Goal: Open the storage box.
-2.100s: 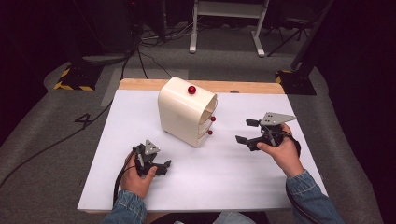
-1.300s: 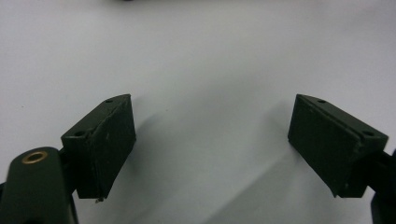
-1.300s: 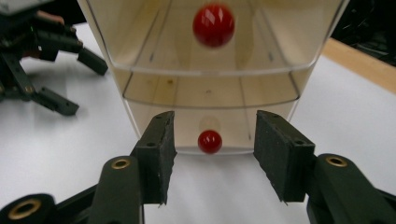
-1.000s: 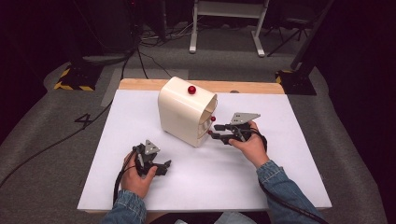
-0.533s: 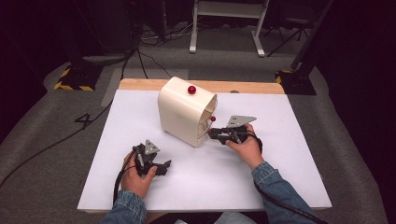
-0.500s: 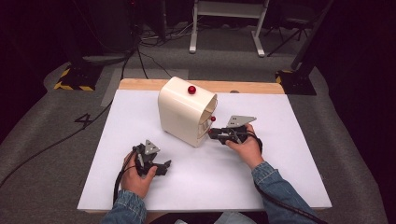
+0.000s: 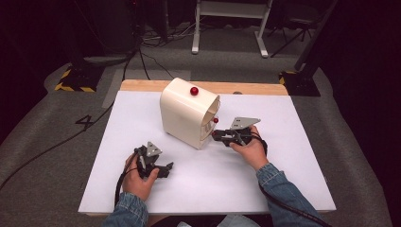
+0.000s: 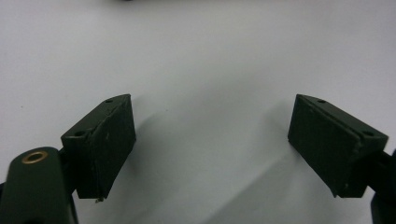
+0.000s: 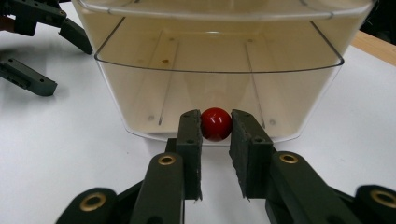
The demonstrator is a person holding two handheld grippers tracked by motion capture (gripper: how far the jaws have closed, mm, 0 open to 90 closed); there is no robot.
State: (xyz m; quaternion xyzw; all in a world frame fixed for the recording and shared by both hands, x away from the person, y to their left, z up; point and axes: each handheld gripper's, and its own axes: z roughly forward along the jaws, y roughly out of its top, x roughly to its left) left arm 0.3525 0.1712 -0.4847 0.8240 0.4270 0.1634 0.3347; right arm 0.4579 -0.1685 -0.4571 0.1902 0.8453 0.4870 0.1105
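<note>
Right gripper (image 7: pixel 218 135) has travelled left across the white table (image 7: pixel 293 142) since the earliest frame, from open ground well right of the cream plastic drawer cabinet (image 7: pixel 187 112) to its front face. Left gripper (image 7: pixel 163 170) has not shifted; it rests near the near-left part of the table, jaws spread wide over bare white surface, holding nothing.

Cabinet stands left of table centre toward the far side, drawer fronts facing right. One red knob (image 7: pixel 194 91) sits on its top, another (image 7: pixel 215 120) shows on the front above the gripper.

Right gripper view: the two black jaws stand either side of a small red ball-shaped knob (image 9: pixel 215 124) on the lowest clear drawer (image 9: pixel 219 93), pads touching or all but touching it. Reads as clenched on the knob, though how firm cannot be told.

Step in hand, by my judgement: grasp secured on the bottom drawer's knob, pull not yet begun; drawer looks flush with the cabinet.

Next move calls for a straight pull rightward, along the drawer's run, level with the table. Cabinet is light-looking and unbraced; it may slide with the drawer unless the left gripper steadies it.
</note>
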